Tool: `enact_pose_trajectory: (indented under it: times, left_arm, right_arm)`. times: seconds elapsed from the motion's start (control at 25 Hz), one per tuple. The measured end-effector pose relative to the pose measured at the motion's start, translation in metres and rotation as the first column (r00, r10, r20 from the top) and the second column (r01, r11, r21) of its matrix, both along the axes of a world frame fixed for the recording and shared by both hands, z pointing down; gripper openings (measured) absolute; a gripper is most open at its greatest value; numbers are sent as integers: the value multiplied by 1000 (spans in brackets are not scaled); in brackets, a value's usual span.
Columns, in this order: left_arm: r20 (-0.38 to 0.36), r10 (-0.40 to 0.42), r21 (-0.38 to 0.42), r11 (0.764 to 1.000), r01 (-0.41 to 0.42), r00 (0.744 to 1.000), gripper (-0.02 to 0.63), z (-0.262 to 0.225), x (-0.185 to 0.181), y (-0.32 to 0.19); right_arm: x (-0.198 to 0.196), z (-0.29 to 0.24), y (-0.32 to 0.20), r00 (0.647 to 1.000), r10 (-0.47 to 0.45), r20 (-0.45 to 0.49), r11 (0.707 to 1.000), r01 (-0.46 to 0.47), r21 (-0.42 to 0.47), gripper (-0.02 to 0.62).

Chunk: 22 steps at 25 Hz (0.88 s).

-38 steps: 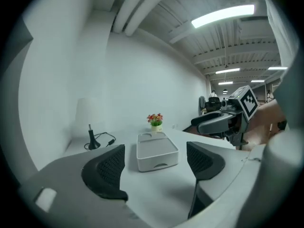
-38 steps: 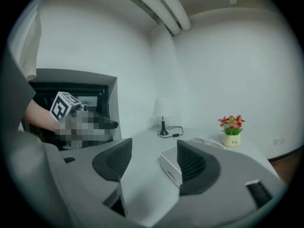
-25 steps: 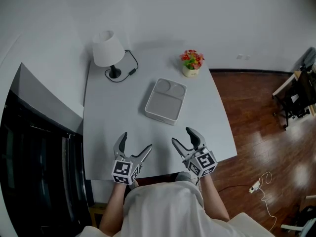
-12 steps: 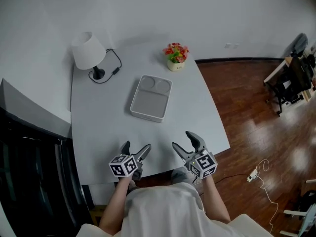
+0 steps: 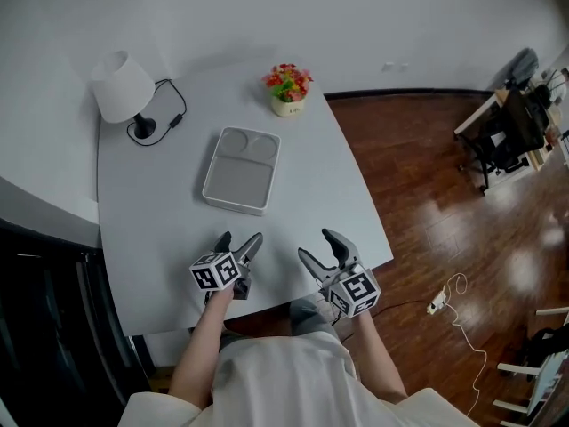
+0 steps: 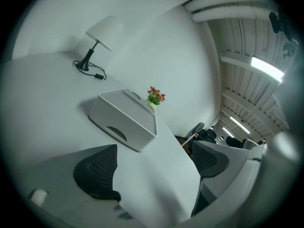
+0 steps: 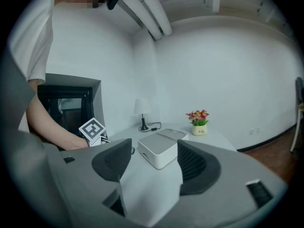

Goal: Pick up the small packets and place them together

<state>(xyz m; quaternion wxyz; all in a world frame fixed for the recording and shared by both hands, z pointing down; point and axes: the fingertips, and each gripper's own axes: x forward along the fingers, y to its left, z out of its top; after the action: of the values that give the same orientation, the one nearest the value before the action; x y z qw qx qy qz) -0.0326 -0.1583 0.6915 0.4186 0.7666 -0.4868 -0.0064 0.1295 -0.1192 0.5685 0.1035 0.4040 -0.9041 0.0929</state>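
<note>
Tray [image 5: 236, 178] white, rectangular; two round wells, one large compartment.

The table [image 5: 160, 212] is pale grey and the tray [image 5: 233, 205] a lighter off-white. The lamp [image 5: 122, 85] has a white shade, a black stand and a black cord [image 5: 173, 105]. The flowers [image 5: 287, 78] are red and orange over green leaves, in a cream pot [image 5: 288, 108]. The floor [image 5: 427, 194] is glossy red-brown wood in planks. The right gripper [image 5: 315, 244] is grey, its pads [image 7: 114, 163] black with a fine mesh pattern, its cube [image 5: 354, 290] white with black square markers. The shirt [image 5: 284, 381] and wall [image 5: 356, 16] are white.
</note>
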Motion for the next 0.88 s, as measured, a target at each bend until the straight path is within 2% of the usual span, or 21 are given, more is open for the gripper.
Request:
enact_pose_trajectory:
  times: [0.12,0.24,0.36,0.48,0.68,0.76,0.88]
  left_arm:
    - [-22,-22,-44,999,21,1000,489,18,6,-20]
    - [-101,-85,-76,994,78,991,488,27,3,-41]
    - [-215,-155,-91,986,138,964,488,27,-5,-60]
    - [-322,-194,-100,980,170,927,488,26,-7,-76]
    - [-463,-286,-138,958,251,839,488,29,-16,-93]
    - [-534,-324,-171,946,276,781,451,27,-16,-99]
    - [-624,-392,-236,919,315,676,448,25,-18,-105]
  right_arm:
    - [-4,0,-11,1000,-17,-4,1000,17,3,295]
    - [-13,-4,-20,999,-43,-14,999,43,13,295]
    - [-22,-12,-28,998,-62,-13,998,62,27,290]
    - [-26,-16,-33,996,-83,-22,996,83,38,290]
    - [-23,-11,-34,994,-95,-49,995,96,31,290]
    - [-17,-9,-33,995,-86,-55,996,87,26,290]
    - [-13,-5,-33,995,-75,-62,997,76,19,290]
